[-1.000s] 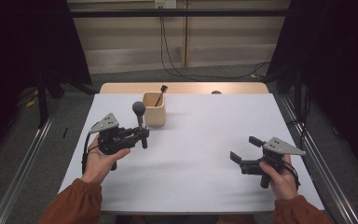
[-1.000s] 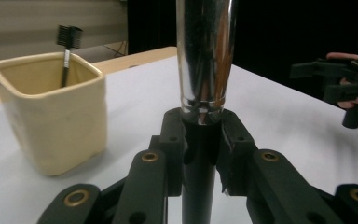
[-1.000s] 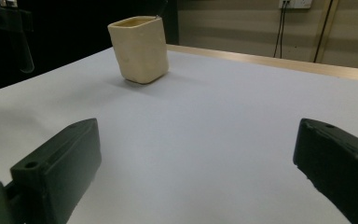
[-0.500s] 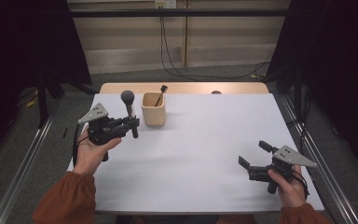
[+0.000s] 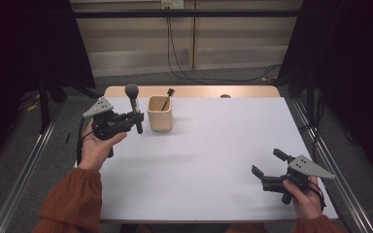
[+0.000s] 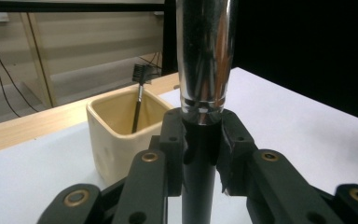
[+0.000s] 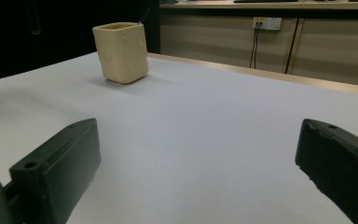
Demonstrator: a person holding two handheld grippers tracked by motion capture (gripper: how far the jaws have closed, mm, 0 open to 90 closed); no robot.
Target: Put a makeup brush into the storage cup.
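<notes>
- High view: my left gripper (image 5: 137, 119) is clamped on the dark handle of a makeup brush (image 5: 134, 101), held upright with the round grey head on top. A second ago the brush stood in front of the cup (image 5: 160, 113); now it sits just to the cup's left, carried back and outward with my left hand (image 5: 98, 147).
- The brush is off the table (image 5: 213, 155) and beside the cup, not over its mouth — so I judge it still has to be lifted and dropped in head-up.
- My right gripper (image 5: 268, 171) has pulled back to the near right corner, well apart from the cup. Its jaws stand wide with nothing between them; my right hand (image 5: 305, 196) looks parked.
- Left gripper view — what the overhead cannot give: the pads (image 6: 173, 140) press both sides of the black handle just under the shiny silver ferrule (image 6: 206, 56). The grip looks square, the brush not tilted.
- Same view looks into the cup: a thin spoolie brush (image 6: 138, 95) already leans inside against the far wall. From above it is just a small dark stick at the rim.
- Right gripper view: the cup (image 7: 121, 51) from the side, far off across bare white tabletop, seen between the spread fingers (image 7: 56, 170).
</notes>
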